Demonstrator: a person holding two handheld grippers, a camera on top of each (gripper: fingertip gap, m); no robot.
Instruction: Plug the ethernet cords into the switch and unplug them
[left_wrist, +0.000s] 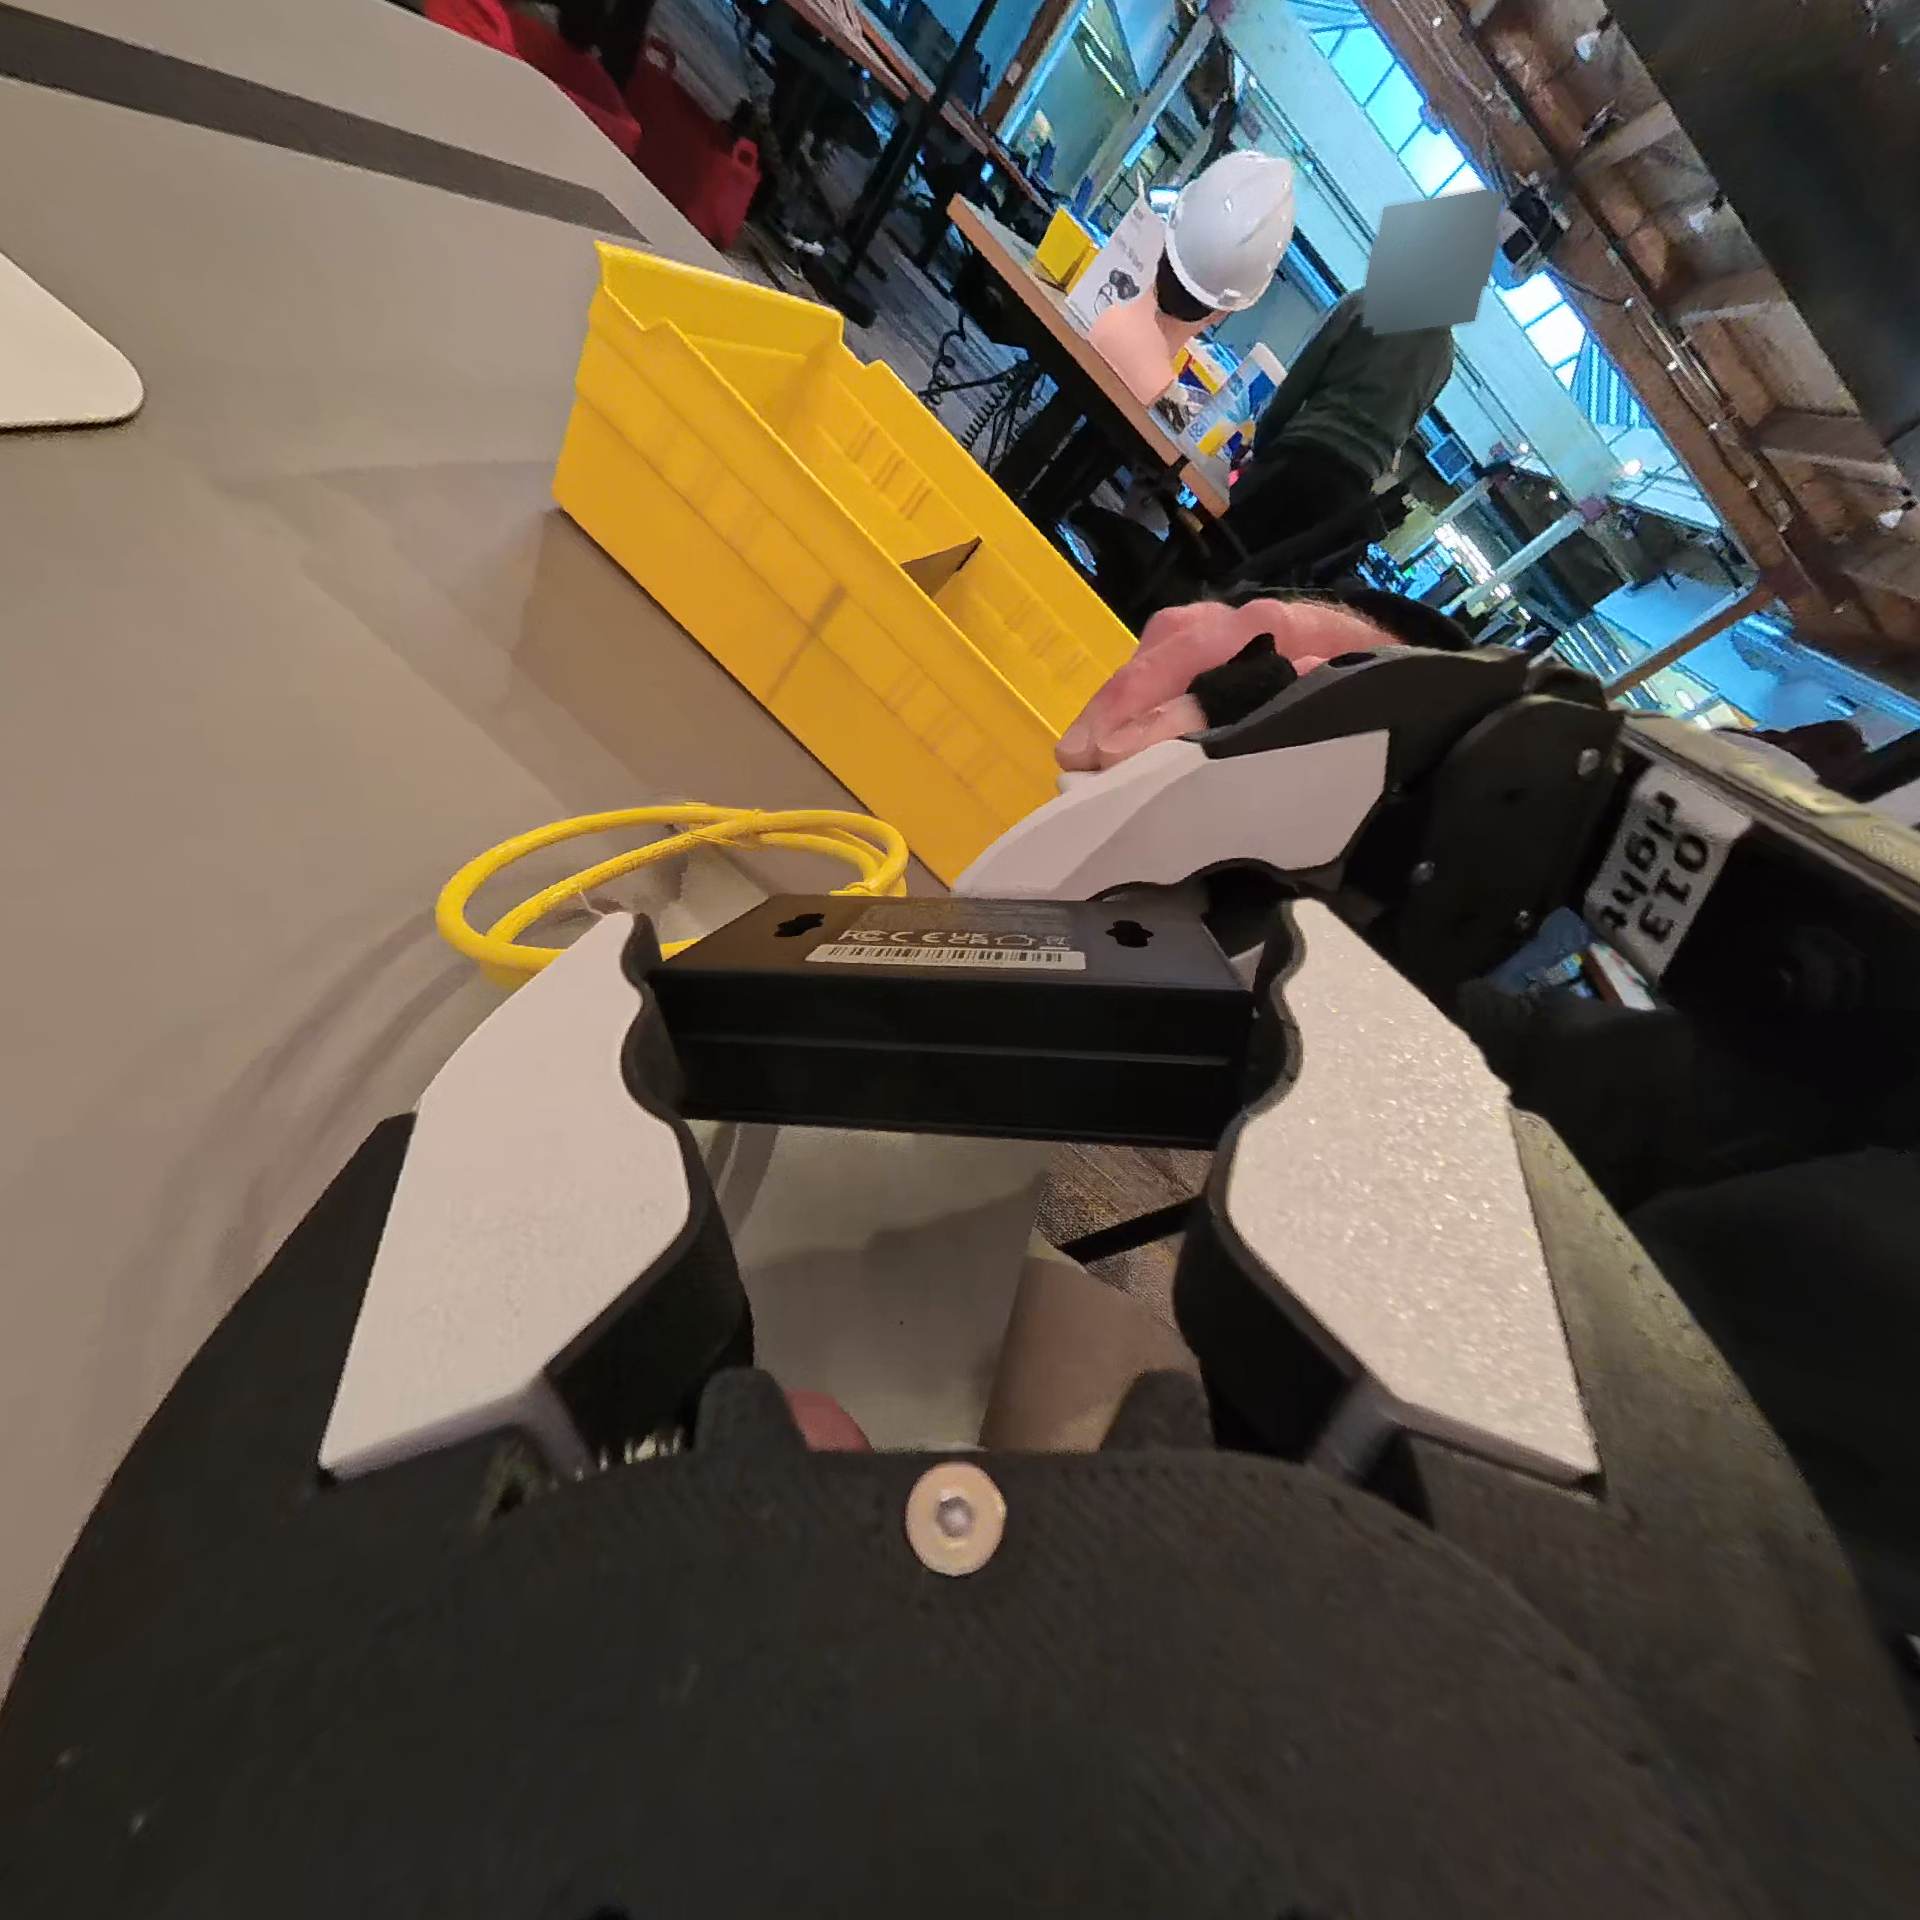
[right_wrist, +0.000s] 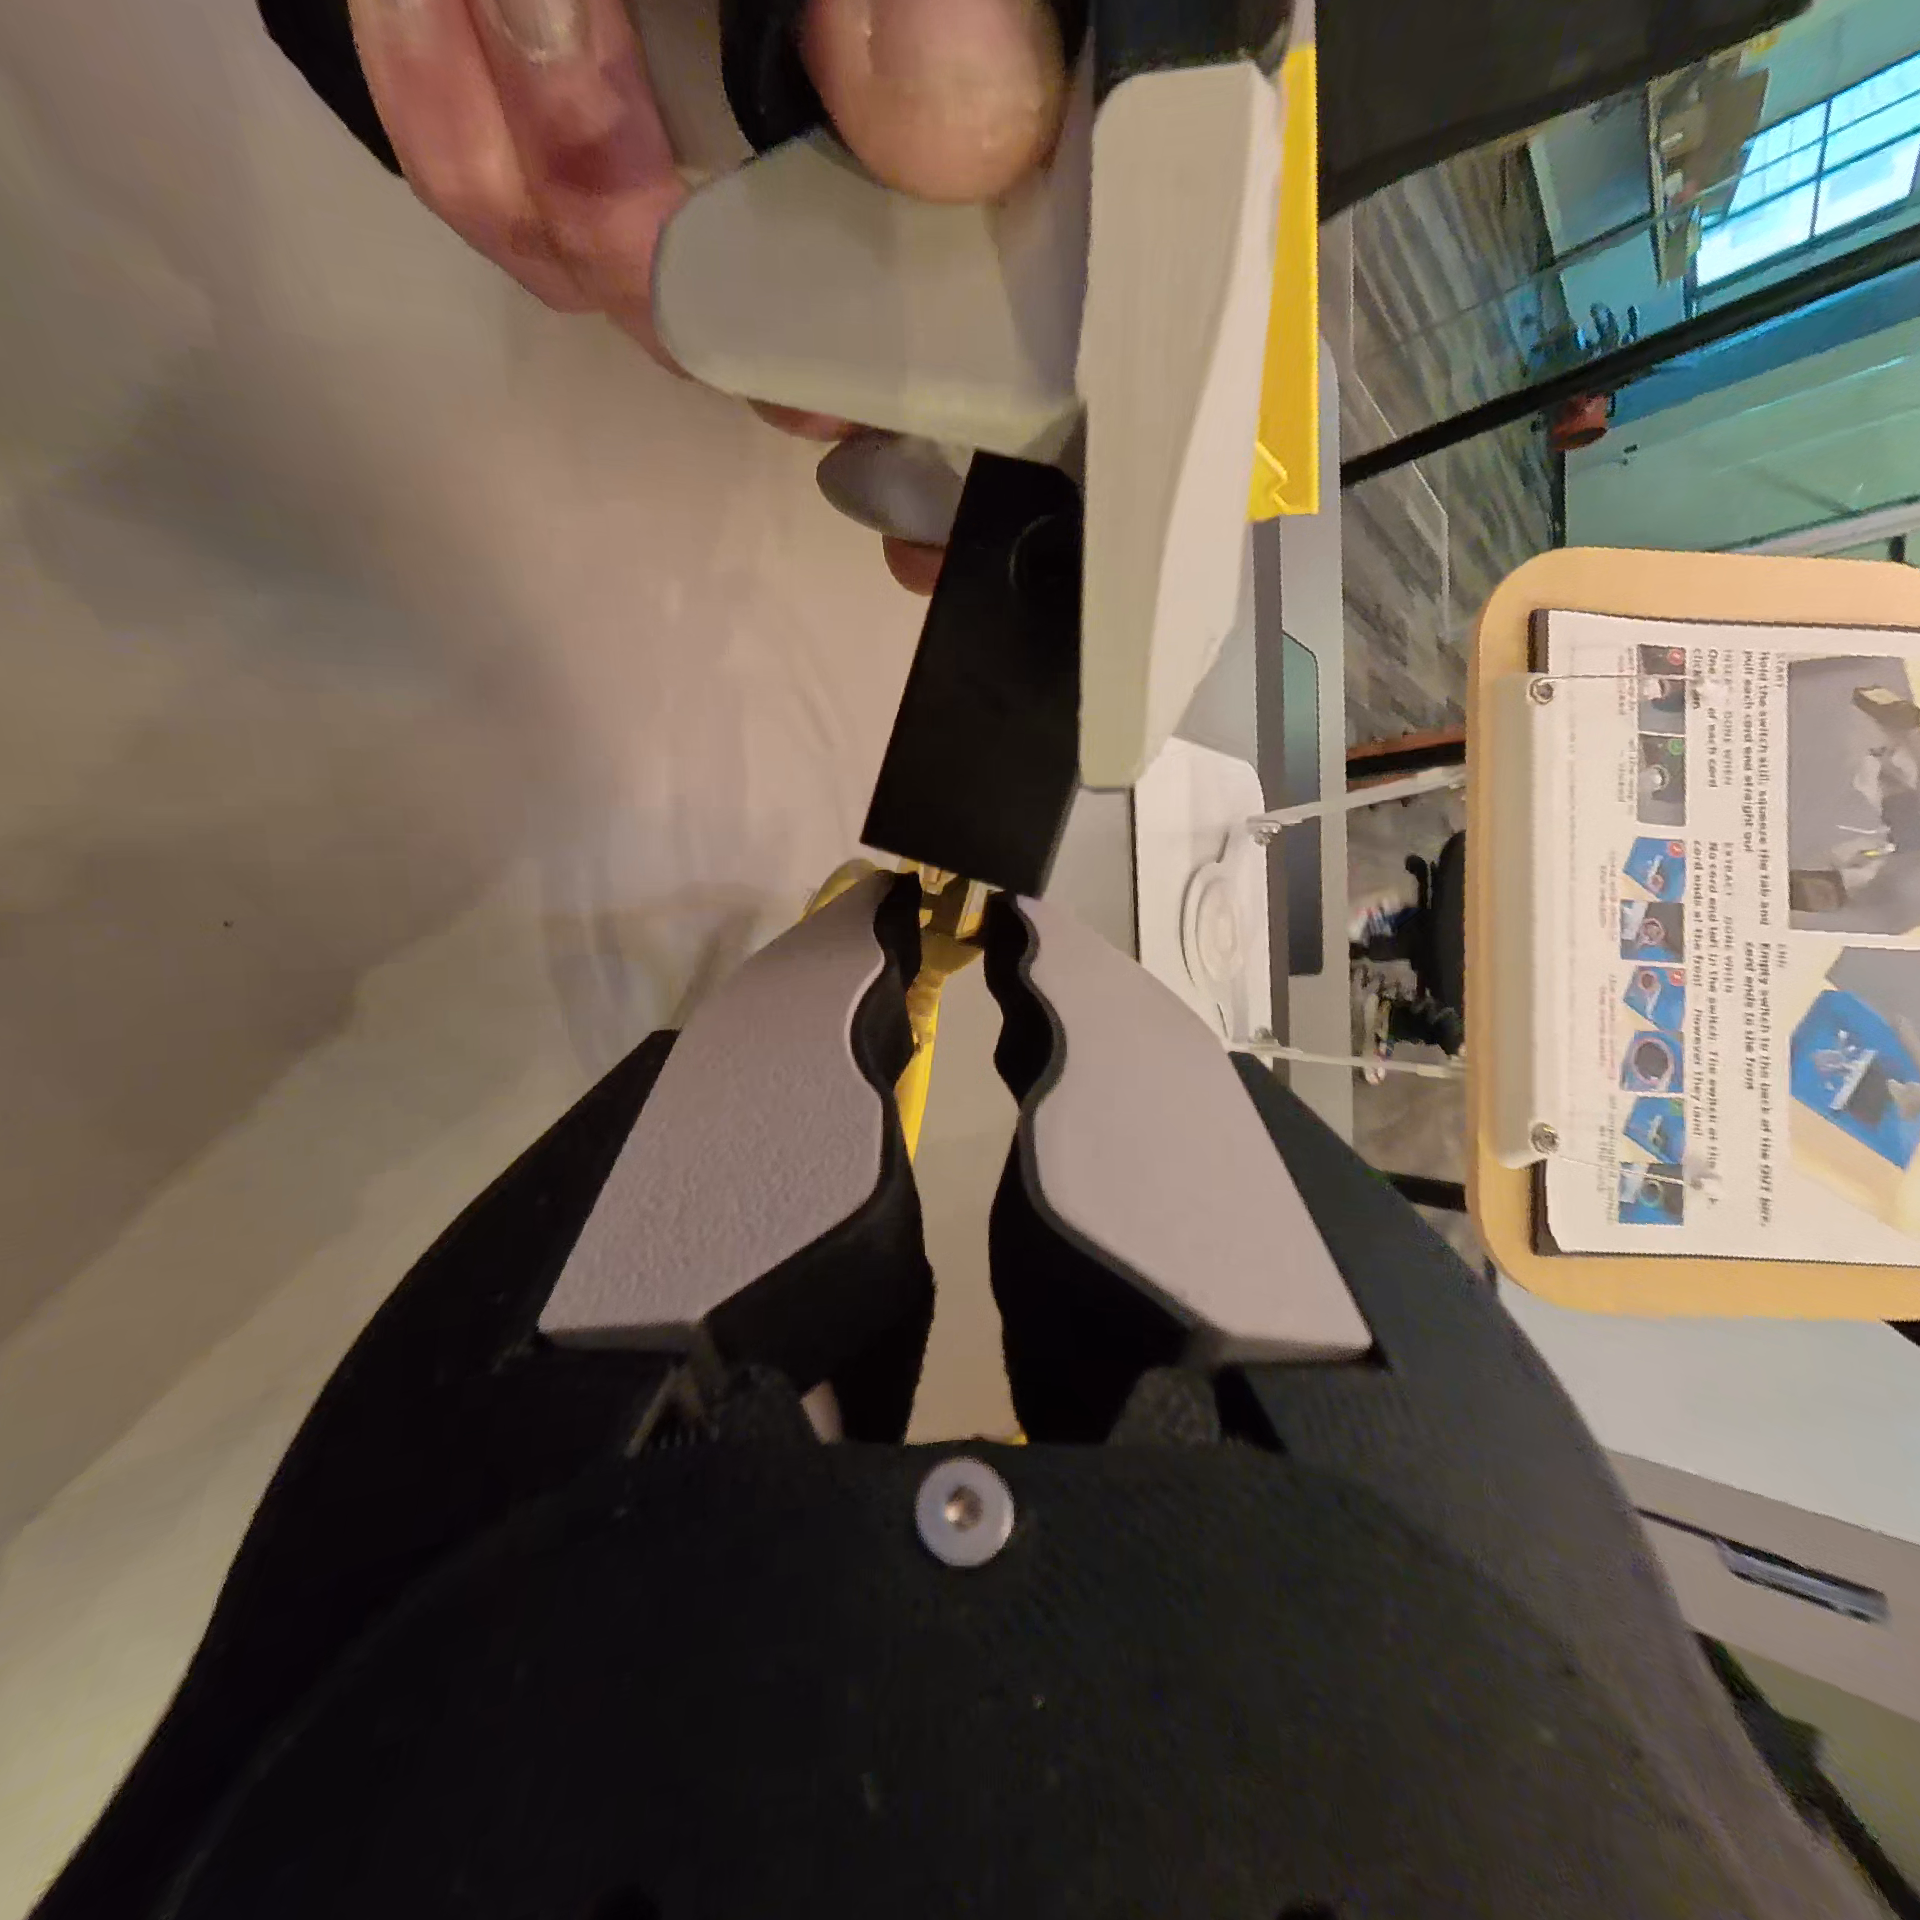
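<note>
Above the grey table (left_wrist: 260, 644), left jaws clamping the black switch (left_wrist: 951, 1023), right jaws pinching the yellow cord (right_wrist: 940, 961).

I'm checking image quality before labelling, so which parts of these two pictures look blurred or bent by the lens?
Left wrist view: the switch in the left hand-held gripper is sharp; the table edge bows from wide-angle distortion. Right wrist view: the person's hand up close is soft, the table smeared, while the yellow cord between the right hand-held gripper fingers is fairly clear.
</note>
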